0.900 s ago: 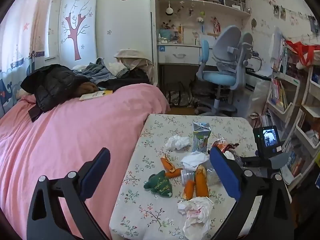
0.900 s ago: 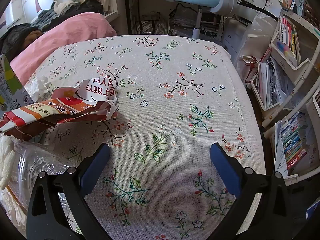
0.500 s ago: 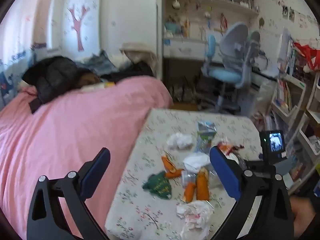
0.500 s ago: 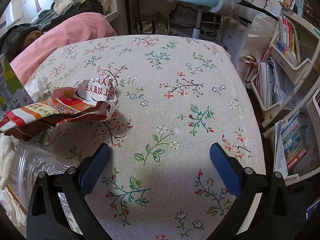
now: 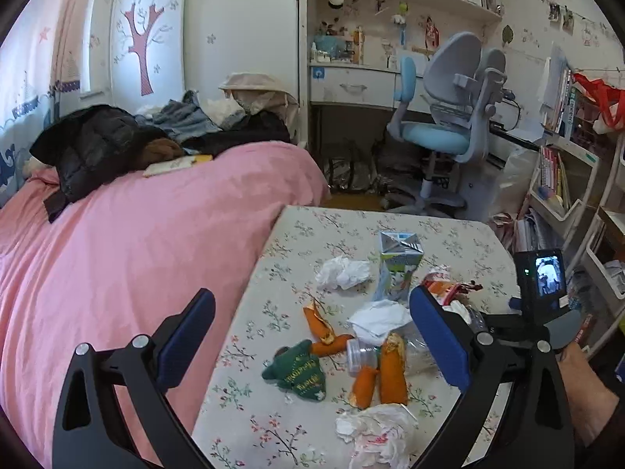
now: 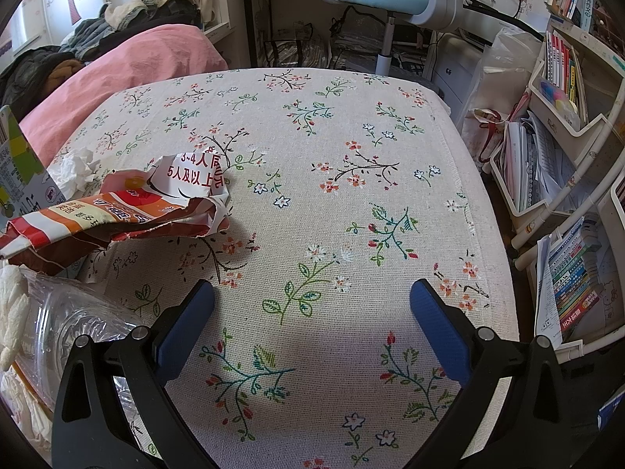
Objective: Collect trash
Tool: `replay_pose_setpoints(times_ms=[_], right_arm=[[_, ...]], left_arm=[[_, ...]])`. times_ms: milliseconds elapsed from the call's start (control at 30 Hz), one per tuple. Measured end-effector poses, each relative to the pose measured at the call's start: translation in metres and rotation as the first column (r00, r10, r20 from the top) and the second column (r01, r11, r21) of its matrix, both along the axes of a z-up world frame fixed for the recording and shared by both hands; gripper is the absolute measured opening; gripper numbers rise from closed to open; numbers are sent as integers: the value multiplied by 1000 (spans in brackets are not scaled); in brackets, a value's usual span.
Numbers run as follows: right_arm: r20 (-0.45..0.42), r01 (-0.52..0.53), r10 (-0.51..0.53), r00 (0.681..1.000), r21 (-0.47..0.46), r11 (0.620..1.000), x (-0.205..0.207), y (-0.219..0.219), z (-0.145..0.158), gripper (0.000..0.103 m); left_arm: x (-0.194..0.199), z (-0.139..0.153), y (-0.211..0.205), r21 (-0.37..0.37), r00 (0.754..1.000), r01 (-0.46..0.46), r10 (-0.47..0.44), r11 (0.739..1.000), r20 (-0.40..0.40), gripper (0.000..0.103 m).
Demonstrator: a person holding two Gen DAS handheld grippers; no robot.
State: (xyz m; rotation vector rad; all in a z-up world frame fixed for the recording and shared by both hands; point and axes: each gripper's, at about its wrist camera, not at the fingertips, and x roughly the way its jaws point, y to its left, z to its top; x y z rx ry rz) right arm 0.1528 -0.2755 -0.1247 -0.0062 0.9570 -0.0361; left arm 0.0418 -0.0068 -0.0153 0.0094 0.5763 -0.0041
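Nothing looks collected yet: both the left claw (image 5: 312,336) and right claw (image 6: 312,328) gape empty, with tissues (image 5: 343,272), wrappers (image 6: 117,211) and carton (image 5: 398,269) littering the surface (image 6: 351,156)

At your twelve o'clock, a cream tablecloth (image 6: 351,203) sprigged with red, green and blue flowers. At nine o'clock, a red, orange and white striped wrapper (image 6: 117,211). Your left view shows orange peels (image 5: 392,371), a dark green pouch (image 5: 297,371) lettered gold, white tissues (image 5: 341,271), a pink bedspread (image 5: 117,242), a pale blue chair (image 5: 441,140).
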Motion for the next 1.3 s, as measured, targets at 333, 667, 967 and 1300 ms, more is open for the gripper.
replay_pose_setpoints(times_ms=[333,667,967,1300], right_arm=[[71,21,-20,997,-1,1000,-24,-10,54,97],[468,-83,83,880,-19,996,-128,18,178,97],[487,-185,206,849,-90,979,-149,61,195,97],[476,-237,272,837,-133,962,-159,73,187,96]], left_arm=[[-1,5,0,-9,1000,15,-15,1000,-2,95],[-7,7,0,-7,1000,17,-17,1000,19,95],[-9,6,1,-19,1000,20,-20,1000,19,95],[-11,7,1,-22,1000,22,-22,1000,18,95]])
